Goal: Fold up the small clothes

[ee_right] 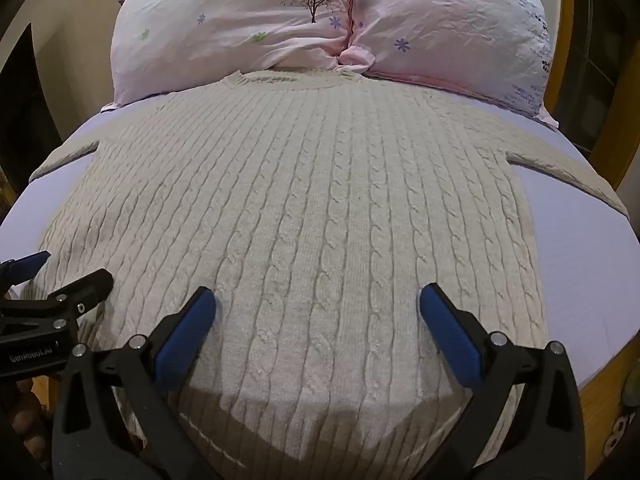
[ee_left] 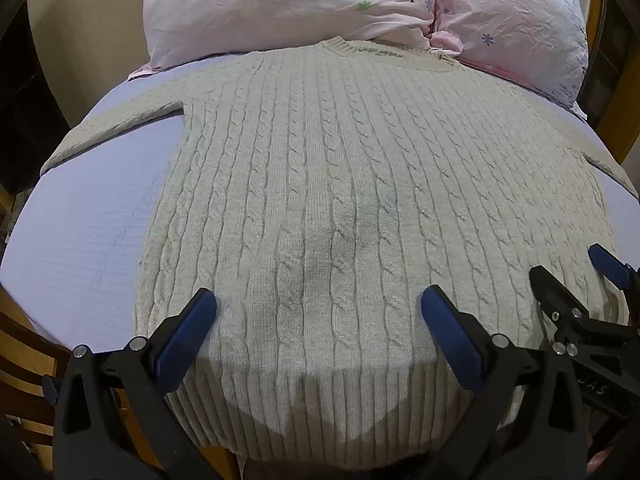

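A cream cable-knit sweater (ee_left: 360, 184) lies spread flat, front or back up I cannot tell, on a lavender bed sheet (ee_left: 80, 232); its ribbed collar (ee_left: 360, 50) sits at the far end, touching two pink floral pillows (ee_left: 288, 4), and its ribbed hem (ee_left: 340, 412) lies nearest the cameras; the left sleeve (ee_left: 116, 128) stretches out to the left across the sheet, and the right sleeve (ee_right: 568, 180) reaches out to the right; the left gripper (ee_left: 318, 320) hangs over the near left part of the sweater with its blue-padded jaws spread wide and nothing between them; the right gripper (ee_right: 318, 316) hangs just beside it over the near right part, jaws likewise spread and holding nothing; a wooden bed frame (ee_right: 612, 132) shows along the right edge.
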The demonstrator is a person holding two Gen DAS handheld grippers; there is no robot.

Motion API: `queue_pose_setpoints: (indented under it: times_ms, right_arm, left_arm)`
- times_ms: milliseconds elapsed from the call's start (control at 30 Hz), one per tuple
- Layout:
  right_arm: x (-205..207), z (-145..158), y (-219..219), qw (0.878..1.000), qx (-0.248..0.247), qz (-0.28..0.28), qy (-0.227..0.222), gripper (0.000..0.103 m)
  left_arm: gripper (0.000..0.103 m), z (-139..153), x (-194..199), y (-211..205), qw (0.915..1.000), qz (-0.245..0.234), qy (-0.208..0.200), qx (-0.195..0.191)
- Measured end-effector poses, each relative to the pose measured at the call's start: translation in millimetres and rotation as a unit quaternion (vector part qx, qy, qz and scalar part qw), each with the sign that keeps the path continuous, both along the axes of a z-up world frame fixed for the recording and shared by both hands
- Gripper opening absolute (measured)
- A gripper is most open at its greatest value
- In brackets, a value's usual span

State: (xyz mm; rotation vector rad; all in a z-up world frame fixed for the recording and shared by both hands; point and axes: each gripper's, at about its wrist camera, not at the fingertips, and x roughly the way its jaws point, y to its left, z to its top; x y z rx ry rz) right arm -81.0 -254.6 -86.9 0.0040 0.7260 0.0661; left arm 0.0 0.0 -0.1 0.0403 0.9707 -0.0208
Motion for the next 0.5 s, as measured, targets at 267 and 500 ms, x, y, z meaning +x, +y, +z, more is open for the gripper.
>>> queue_pose_setpoints:
  times_ms: [267, 500]
  right_arm:
    - [0.1, 0.2, 0.6, 1.0, -0.001, 0.0, 0.002, 0.101]
    - [-0.6, -0.2, -0.2, 1.0, 0.0, 0.0, -0.001, 0.101]
  left_arm:
    - [0.102, 0.9, 0.9, -0.2, 1.0, 0.0, 0.0, 0.0]
    - [0.102, 0.1, 0.0, 0.0, 1.0, 0.0, -0.001, 0.0]
